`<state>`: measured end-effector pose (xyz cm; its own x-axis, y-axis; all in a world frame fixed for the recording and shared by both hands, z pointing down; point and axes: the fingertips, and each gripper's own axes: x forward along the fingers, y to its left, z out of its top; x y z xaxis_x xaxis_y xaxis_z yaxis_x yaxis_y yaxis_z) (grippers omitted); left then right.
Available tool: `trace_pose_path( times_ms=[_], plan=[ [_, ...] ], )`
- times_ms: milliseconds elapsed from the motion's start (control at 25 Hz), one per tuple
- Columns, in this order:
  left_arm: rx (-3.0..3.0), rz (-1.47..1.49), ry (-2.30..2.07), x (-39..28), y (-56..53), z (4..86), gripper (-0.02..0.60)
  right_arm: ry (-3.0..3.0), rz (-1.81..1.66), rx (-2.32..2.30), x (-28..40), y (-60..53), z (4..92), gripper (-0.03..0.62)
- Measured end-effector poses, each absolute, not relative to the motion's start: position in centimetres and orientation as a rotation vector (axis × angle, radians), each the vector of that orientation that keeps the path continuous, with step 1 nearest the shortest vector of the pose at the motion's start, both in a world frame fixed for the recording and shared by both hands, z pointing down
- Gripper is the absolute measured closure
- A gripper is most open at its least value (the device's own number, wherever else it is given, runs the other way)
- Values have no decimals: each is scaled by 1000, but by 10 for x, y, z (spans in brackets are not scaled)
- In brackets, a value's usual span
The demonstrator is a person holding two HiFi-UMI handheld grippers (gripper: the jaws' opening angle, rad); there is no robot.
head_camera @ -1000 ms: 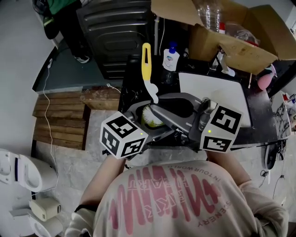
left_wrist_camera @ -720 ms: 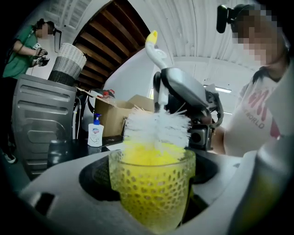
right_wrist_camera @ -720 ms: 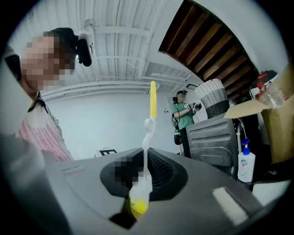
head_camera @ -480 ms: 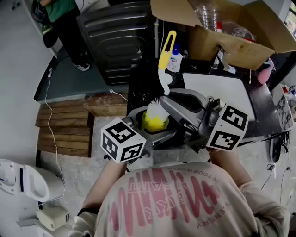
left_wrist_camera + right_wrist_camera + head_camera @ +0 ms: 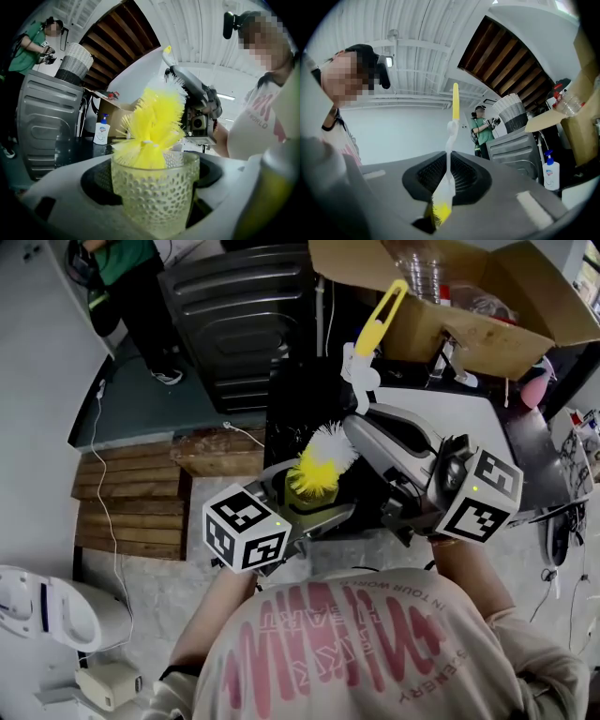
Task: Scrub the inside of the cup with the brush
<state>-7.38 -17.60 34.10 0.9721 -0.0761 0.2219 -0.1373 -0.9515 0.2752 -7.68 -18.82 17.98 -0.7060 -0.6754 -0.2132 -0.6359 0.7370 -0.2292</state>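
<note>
My left gripper [image 5: 305,504] is shut on a clear knobbly glass cup [image 5: 292,499], held upright; in the left gripper view the cup [image 5: 154,192] fills the space between the jaws. My right gripper [image 5: 373,430] is shut on the brush's white shaft [image 5: 449,154]. The yellow handle [image 5: 387,307] points up and to the right. The yellow and white bristle head [image 5: 319,468] slants over the cup's rim, its lower bristles [image 5: 145,150] just inside the mouth and most of the head above it.
A soap bottle [image 5: 101,130] stands on the dark counter [image 5: 281,399]. A cardboard box [image 5: 450,329] sits behind a white board [image 5: 450,418]. A grey ribbed bin [image 5: 239,306] and a person in green [image 5: 117,273] are at the back left. Wooden pallet [image 5: 122,488] lies left.
The brush head has risen from deep inside the cup to its rim. The handle has swung from leaning left to leaning right. Both grippers keep their hold.
</note>
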Motion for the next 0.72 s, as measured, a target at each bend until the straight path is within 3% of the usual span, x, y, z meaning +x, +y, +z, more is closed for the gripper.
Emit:
trace_pose_path(
  times_ms=[720],
  plan=[
    [2837,227,-162,-80,-177,334,172,2442,-191,-1145,-27,-182,161,553]
  ],
)
